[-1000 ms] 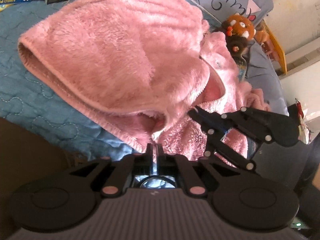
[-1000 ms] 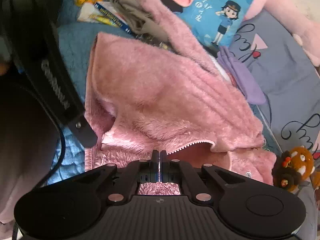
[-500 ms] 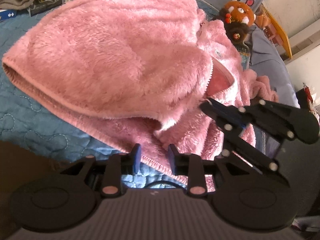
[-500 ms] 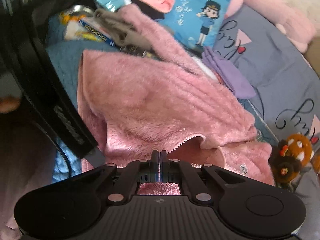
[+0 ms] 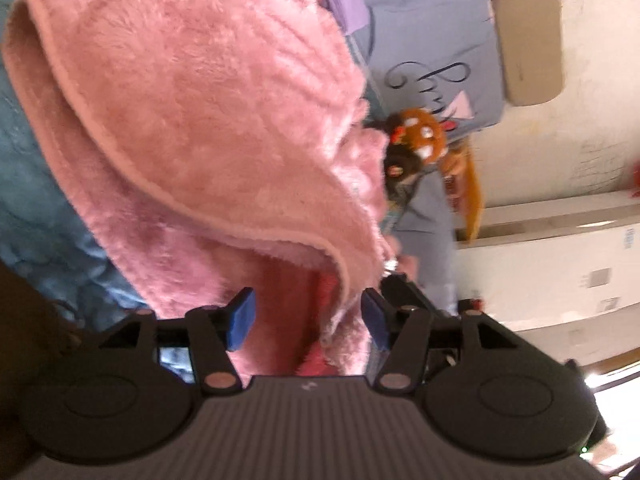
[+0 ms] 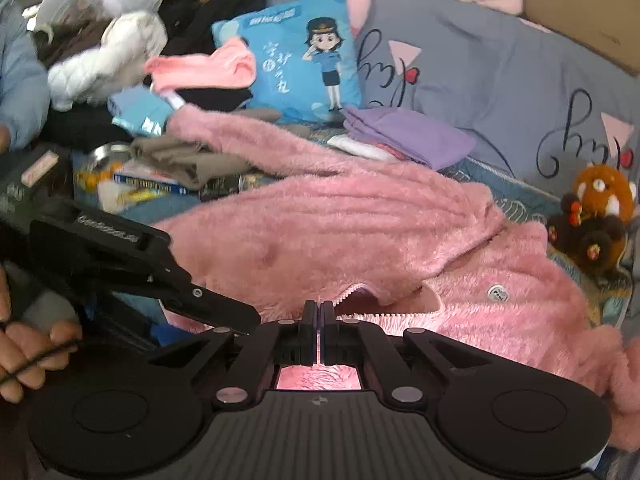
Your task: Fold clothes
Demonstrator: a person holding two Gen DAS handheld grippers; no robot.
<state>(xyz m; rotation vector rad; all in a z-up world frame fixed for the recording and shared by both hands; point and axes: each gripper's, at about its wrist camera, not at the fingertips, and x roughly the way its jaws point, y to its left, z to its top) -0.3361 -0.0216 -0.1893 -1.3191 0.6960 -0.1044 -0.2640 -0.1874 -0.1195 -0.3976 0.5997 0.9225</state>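
Pink fleece zip jacket [image 6: 360,232] on bed: right gripper [image 6: 319,312] pinching zipper edge, left gripper [image 5: 306,318] spread; keep hems aligned.

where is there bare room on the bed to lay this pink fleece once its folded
Bare grey bedding lies between the blue cartoon pillow and the brown plush toy, beyond the purple garment. The far left is crowded with piled clothes, a tin and books. The pink fleece covers the middle.
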